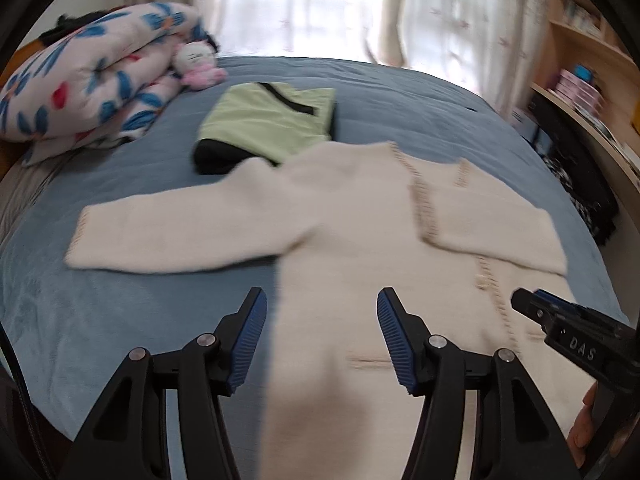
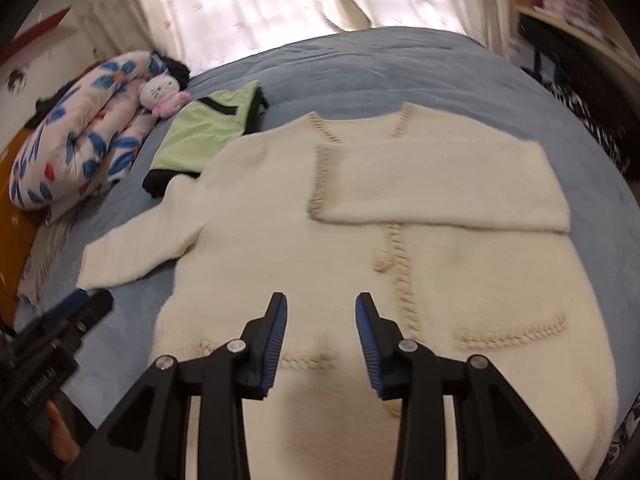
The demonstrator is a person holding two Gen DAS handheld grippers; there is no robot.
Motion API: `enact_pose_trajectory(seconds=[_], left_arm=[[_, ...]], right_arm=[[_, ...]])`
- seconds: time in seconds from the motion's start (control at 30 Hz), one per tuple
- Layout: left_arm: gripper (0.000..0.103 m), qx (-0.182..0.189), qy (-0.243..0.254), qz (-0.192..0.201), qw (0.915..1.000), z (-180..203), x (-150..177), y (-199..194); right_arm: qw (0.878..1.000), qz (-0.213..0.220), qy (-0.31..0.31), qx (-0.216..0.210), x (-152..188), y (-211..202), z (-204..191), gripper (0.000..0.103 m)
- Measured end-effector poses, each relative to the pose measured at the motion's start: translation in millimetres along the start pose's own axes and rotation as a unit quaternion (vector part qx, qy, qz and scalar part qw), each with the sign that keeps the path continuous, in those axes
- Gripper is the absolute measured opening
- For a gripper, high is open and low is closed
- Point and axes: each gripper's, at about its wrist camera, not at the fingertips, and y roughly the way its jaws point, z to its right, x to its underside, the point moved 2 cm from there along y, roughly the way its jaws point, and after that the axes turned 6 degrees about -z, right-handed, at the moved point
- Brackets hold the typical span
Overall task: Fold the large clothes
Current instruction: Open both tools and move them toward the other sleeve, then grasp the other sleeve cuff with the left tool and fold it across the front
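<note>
On the blue bed (image 2: 400,64) the cream cardigan (image 2: 280,240) lies collar toward the curtains. The right tongs (image 2: 321,340), lettered "DAS", and left tongs (image 1: 321,340) are released.

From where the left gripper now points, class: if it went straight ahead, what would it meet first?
Probably the cream cardigan: the left gripper, jaws open, points along its body on the bed. Depth is unclear.

A blue bed (image 1: 400,96) carries a floral quilt (image 1: 92,92) at its far left corner; a plush toy (image 1: 198,66) leans against that quilt, curtains (image 1: 320,4) hang behind, shelves (image 1: 592,60) right.
</note>
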Motion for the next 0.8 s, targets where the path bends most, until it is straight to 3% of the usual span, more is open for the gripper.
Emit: enact_pose_trajectory(seconds=[0.4, 0.5, 0.6, 0.7, 0.8], left_arm=[[0.056, -0.031, -0.114, -0.03, 0.9926, -161.6, -1.7, 65.0], [0.056, -0.029, -0.163, -0.033, 0.9856, -215.6, -4.0, 83.7], [0.056, -0.016, -0.226, -0.044, 0.973, -273.4, -3.6, 105.5], [0.056, -0.006, -0.269, -0.059, 0.9614, -311.8, -2.6, 124.6], [0.056, 0.032, -0.298, -0.063, 0.9519, -338.0, -1.3, 141.9]], right_arm=[[0.997, 0.004, -0.066, 0.027, -16.0, 54.2, -83.9, 0.036], [0.997, -0.005, -0.078, 0.03, -19.7, 73.1, -98.7, 0.036], [0.995, -0.013, -0.091, 0.031, -21.2, 90.6, -112.3, 0.036], [0.994, -0.022, -0.106, 0.032, -23.1, 106.7, -126.6, 0.036], [0.992, -0.024, -0.122, 0.037, -25.3, 118.5, -138.9, 0.036]])
